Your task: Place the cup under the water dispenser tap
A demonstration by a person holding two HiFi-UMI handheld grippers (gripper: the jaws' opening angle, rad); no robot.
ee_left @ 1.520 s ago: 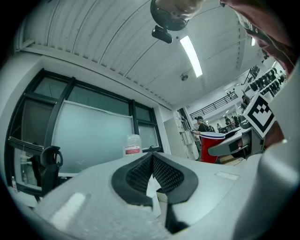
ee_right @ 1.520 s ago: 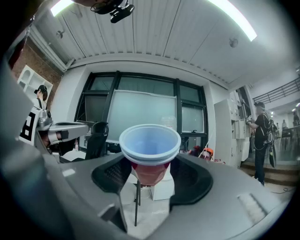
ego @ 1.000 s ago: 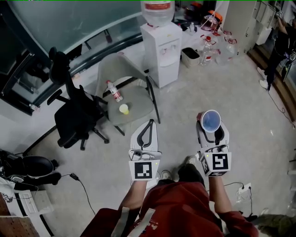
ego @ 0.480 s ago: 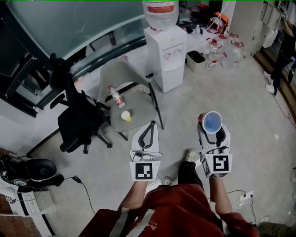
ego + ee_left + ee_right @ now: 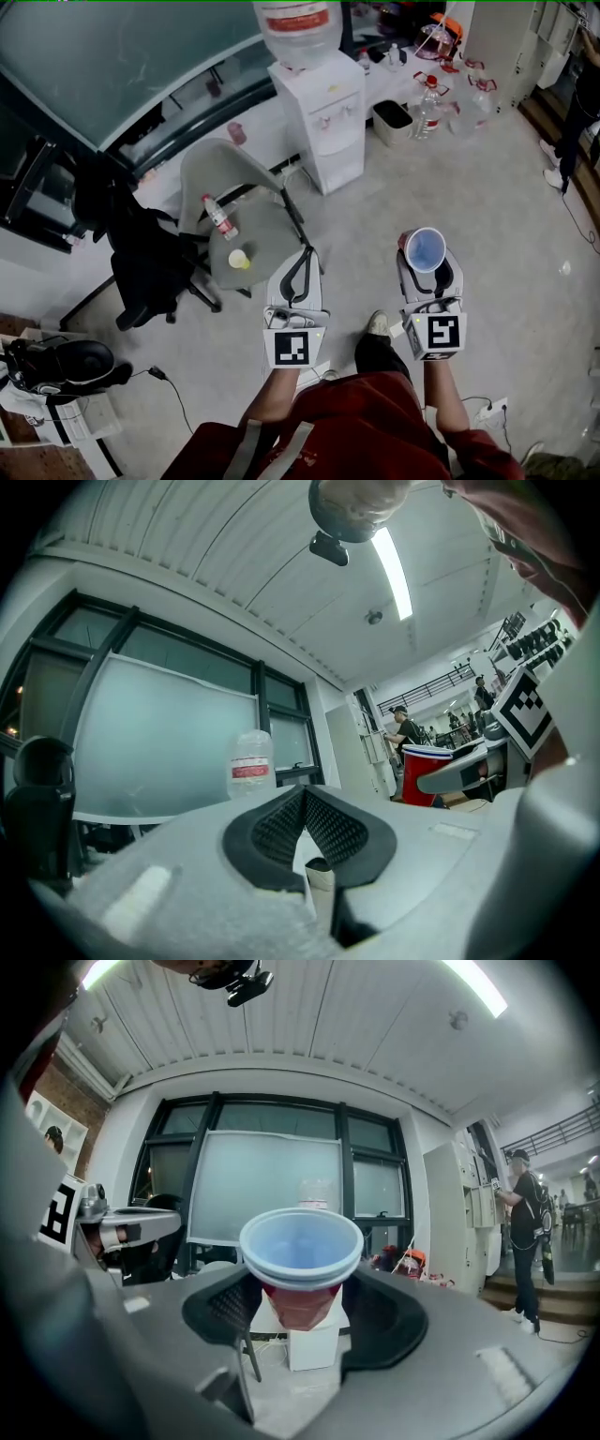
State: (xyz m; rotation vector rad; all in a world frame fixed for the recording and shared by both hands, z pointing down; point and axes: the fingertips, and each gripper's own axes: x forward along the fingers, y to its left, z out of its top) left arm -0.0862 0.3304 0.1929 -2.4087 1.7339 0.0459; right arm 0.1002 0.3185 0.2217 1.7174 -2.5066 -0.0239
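Bright ceiling strip light (image 5: 392, 572); fisheye gripper views darken at corners.

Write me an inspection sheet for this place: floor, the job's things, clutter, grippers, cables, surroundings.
Surface: speckled grey floor; no table seen.
Job's things: red cup, upright, held in front of the person; water dispenser further ahead, apart from the cup, with a water jug on top.
Clutter: grey chair with a plastic bottle lying on its seat beside a small yellow cup; black office chair; floor bottles and a bin beside the dispenser.
Grippers: left gripper jaws together, empty; right gripper closed on the red cup.
Cables: black cable on the floor; power strip.
Surroundings: frosted glass wall; a bystander at the edge.
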